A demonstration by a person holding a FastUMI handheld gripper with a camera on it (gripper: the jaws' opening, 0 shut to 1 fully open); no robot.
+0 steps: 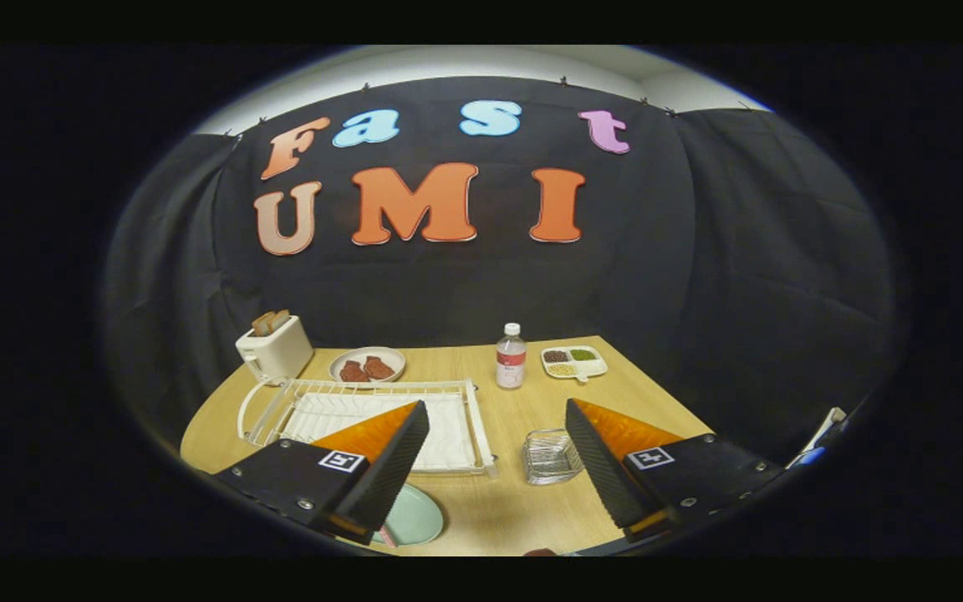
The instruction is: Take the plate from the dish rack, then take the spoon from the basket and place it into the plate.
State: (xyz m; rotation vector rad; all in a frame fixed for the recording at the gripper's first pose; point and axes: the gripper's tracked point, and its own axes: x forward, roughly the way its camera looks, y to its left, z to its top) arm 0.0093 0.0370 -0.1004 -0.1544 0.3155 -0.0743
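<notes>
My gripper (496,415) hangs above the wooden table (498,502) with its fingers wide apart and nothing between them. A pale green plate (416,516) lies flat on the table under the left finger, partly hidden by it; something pink shows at its near edge. The white wire dish rack (456,411) sits just beyond the left finger and holds no dishes. A small wire basket (550,456) stands beside the inner edge of the right finger; I cannot make out anything inside it.
At the back of the table stand a white toaster (274,349) with bread, a plate with brown food (367,364), a water bottle (511,356) and a white divided dish (573,361) of grains. Black cloth walls the booth behind.
</notes>
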